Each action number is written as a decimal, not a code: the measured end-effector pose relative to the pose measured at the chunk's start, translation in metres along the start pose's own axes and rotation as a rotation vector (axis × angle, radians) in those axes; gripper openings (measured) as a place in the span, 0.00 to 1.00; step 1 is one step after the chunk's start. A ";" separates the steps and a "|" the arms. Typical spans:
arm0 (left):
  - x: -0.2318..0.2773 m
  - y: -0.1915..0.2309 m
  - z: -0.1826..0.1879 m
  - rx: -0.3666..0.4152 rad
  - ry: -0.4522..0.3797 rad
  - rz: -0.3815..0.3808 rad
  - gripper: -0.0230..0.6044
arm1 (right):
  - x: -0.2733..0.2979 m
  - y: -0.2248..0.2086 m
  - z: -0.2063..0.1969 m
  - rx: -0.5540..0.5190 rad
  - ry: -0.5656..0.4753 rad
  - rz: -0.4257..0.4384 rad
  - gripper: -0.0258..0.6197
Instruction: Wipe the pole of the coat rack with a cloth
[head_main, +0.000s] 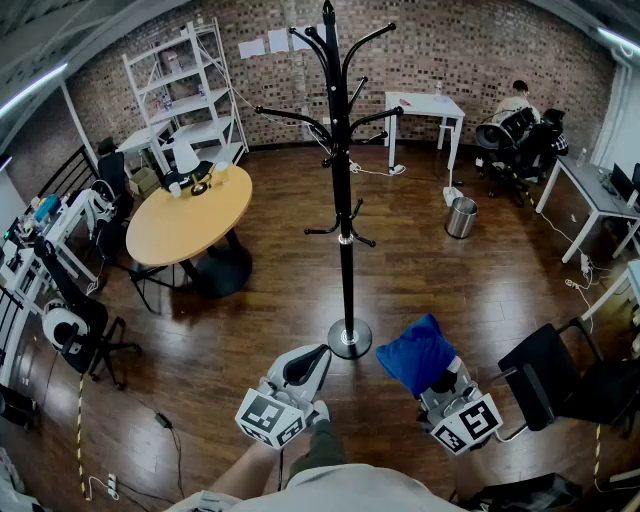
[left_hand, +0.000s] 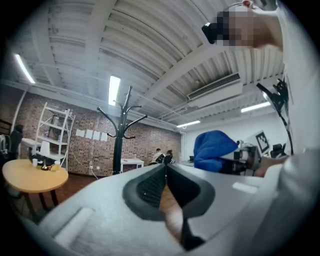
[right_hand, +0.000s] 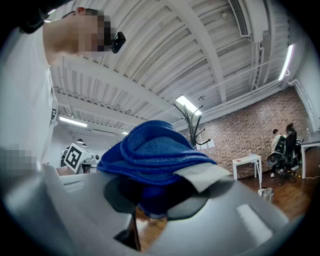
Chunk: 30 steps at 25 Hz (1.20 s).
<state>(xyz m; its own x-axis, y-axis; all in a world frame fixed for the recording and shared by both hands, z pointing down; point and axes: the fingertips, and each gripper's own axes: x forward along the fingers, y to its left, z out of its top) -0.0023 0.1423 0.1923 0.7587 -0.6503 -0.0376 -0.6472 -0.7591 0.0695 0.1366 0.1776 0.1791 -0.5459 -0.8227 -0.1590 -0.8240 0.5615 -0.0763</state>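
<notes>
The left gripper (head_main: 312, 358) is being held low in front of the body, at the bottom of the head view, on an extended left forearm (head_main: 255, 468). Its jaws are being pointed forward and tilted upward; in the left gripper view (left_hand: 165, 170) the ceiling is filling the upper field. The jaw tips are being pressed together, and nothing is being carried between them.

The right gripper (head_main: 440, 385) is being held at a similar height, to the right of the left one and well apart from it. Its jaws (right_hand: 160, 197) are likewise being tilted upward. They are being clamped on a folded blue cloth (right_hand: 155, 150), which is bunching above and in front of the jaws (head_main: 415, 352).

The coat rack (head_main: 340, 130) is being shown upright on the wooden floor (head_main: 250, 330), ahead of both grippers. Its black pole (head_main: 346, 270) is rising from a round base (head_main: 350, 338). The base is being seen between the two grippers and just beyond them. The cloth is being held near the base, to its right, and is not being touched to the pole.

A round wooden table (head_main: 190, 222) is being seen to the left of the rack, and a waste bin (head_main: 461, 217) to its right.
</notes>
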 end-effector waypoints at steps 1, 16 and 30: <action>0.008 0.018 0.010 0.011 -0.017 -0.006 0.05 | 0.025 -0.007 -0.001 0.022 0.000 0.001 0.19; 0.079 0.207 0.092 0.089 -0.098 -0.080 0.05 | 0.414 -0.163 0.217 -0.021 -0.042 -0.101 0.19; 0.101 0.241 0.072 0.009 -0.043 -0.038 0.04 | 0.458 -0.204 0.079 0.150 0.141 -0.204 0.19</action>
<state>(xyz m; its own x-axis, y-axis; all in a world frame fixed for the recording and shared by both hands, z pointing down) -0.0871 -0.1080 0.1340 0.7793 -0.6211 -0.0829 -0.6185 -0.7837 0.0577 0.0666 -0.3062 0.0443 -0.3955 -0.9184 0.0122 -0.8930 0.3814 -0.2389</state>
